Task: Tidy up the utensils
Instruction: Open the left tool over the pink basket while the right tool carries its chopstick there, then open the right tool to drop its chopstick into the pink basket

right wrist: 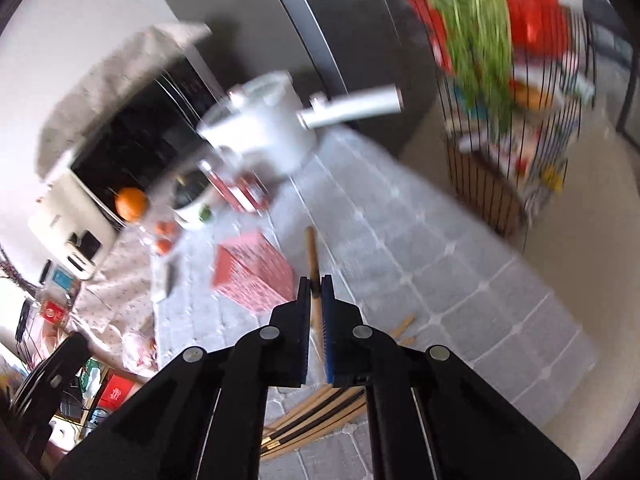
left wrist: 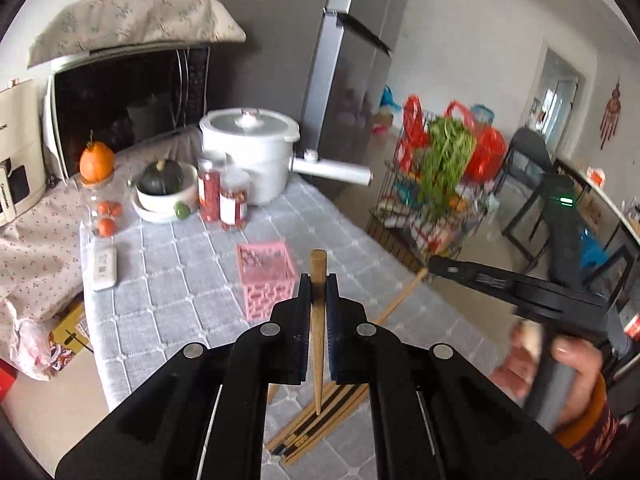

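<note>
Above the surface [left wrist: 192,264], our left gripper [left wrist: 319,284] clamped on one wooden chopstick [left wrist: 318,344], our right gripper [right wrist: 316,286] clamped on another chopstick [right wrist: 312,252], pink basket [left wrist: 266,280] just ahead

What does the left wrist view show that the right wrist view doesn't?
Only the left wrist view shows the right tool from outside, the person's hand on its grip, and a white remote on the tablecloth.

Only the right wrist view shows the chopstick pinched in the right tool, plus floor clutter at lower left.

Both show a tool shut on a wooden chopstick, the left tool gripping its chopstick, the pink basket, loose chopsticks below, and the white pot.
</note>
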### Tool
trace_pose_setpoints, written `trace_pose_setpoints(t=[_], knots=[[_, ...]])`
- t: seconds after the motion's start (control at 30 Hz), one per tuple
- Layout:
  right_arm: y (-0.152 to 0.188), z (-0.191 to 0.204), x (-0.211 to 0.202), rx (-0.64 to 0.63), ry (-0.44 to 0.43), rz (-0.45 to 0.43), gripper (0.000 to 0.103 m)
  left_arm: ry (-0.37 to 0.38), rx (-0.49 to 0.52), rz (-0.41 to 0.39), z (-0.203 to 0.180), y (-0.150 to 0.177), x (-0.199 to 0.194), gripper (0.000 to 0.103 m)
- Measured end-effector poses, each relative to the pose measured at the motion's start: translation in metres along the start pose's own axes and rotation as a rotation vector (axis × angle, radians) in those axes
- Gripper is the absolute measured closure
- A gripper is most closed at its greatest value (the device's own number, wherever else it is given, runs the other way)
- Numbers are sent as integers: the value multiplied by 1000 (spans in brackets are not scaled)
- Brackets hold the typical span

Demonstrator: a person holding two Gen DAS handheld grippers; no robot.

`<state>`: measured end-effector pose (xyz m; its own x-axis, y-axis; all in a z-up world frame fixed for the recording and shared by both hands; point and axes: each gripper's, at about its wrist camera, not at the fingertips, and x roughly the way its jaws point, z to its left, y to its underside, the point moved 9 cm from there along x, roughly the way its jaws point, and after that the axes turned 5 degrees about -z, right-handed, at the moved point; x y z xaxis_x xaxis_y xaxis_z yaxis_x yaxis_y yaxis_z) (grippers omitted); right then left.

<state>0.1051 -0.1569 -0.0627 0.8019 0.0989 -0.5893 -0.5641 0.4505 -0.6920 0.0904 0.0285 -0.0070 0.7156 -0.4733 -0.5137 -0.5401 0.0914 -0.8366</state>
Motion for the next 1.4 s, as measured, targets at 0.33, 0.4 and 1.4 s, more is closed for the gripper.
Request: trace_pose_setpoints(t=[0.33,0.4,1.4], knots=[[-98,15,-53,87,-122,-218,98,-97,-125,-198,27,-91,2,97],[-106,19,-52,99,-143,-226,98,-134,-158,-247,39,-109,5,97],[-97,81,99,11,-67,-28,66,-232,-357,-185,123,-76,44,64]])
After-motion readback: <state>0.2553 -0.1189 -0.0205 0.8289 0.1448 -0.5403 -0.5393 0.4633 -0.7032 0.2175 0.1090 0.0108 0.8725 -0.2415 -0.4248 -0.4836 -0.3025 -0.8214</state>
